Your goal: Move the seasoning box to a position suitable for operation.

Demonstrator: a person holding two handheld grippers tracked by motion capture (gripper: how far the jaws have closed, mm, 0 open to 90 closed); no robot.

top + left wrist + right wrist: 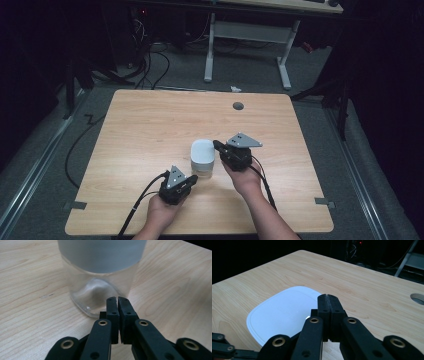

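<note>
A clear glass jar point(202, 167) with a white square-rounded lid point(202, 151) stands upright near the middle of the wooden table point(150, 125). My left gripper point(193, 179) is at the jar's near left side, low by its base, jaws shut with nothing between them. In the left gripper view the fingertips point(112, 300) sit just in front of the jar's glass bottom point(97, 290). My right gripper point(218, 145) is at the lid's right edge, also shut. The right gripper view shows its tips point(328, 297) over the edge of the white lid point(282, 312).
A round cable hole point(238, 106) sits in the table's far part. A white-legged desk point(250, 30) stands beyond the table, and cables lie on the floor point(150, 70) at the left. Bare wood surrounds the jar on all sides.
</note>
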